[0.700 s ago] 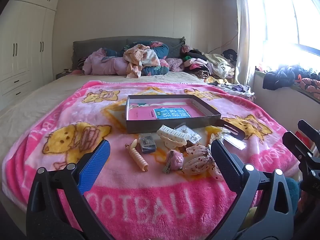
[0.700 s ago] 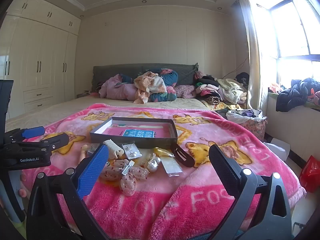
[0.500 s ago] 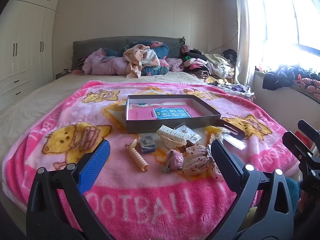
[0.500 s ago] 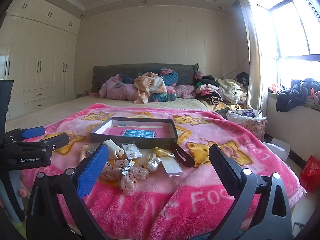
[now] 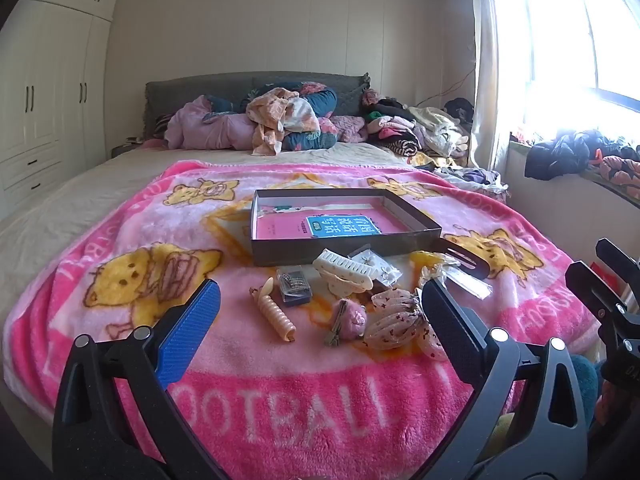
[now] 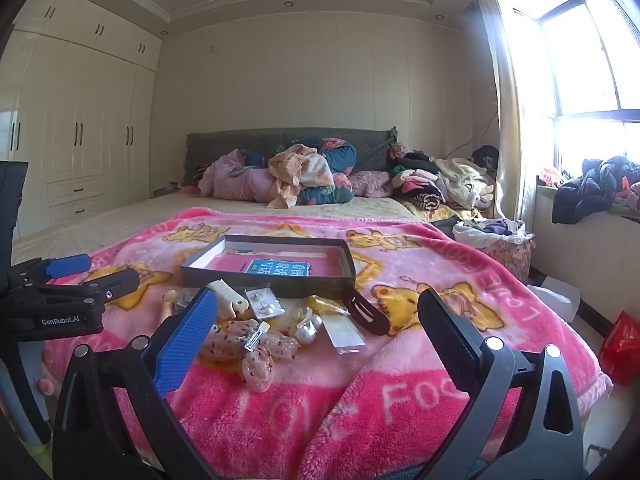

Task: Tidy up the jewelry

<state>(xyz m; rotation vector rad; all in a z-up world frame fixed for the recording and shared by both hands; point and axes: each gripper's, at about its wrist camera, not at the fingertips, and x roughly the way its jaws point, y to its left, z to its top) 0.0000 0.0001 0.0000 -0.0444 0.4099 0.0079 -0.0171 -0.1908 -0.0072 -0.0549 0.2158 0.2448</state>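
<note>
Bedroom: sunlit, a bed under a pink blanket [image 5: 120, 248] serves as the work surface; window at 2 o'clock, wardrobes at 10 o'clock.
Left claw [image 5: 320, 322]: nearest, wide apart and holding nothing, tipped down toward the pile; judged to be lined up for a first pick.
Right claw [image 6: 316, 328]: wide too and bare, hovering at the blanket's near edge, so either side could take a piece.
Scrunchie [image 5: 394, 318]: frilly, spotted, at 5 o'clock of the pile, just inside the left claw's right finger; soft, likely an easy first grab.
Pompom clip [image 5: 348, 320]: pink, beside the scrunchie at its 9 o'clock.
Spiral clip [image 5: 274, 312]: peach, lying loose at 7 o'clock of the pile.
Pin case [image 5: 295, 285]: small and clear, just past the spiral clip.
Comb clip [image 5: 344, 272]: cream, leaning near the box wall.
Bags [image 5: 376, 262]: small clear packets with earrings, beside the comb clip.
Box [image 5: 344, 246]: shallow, dark, open, at 12 o'clock of the pile; it holds a pink card and is probably the place for everything, since nothing loose is in it yet.
Clothes [image 5: 280, 124]: heaped at the headboard, farthest back.
</note>
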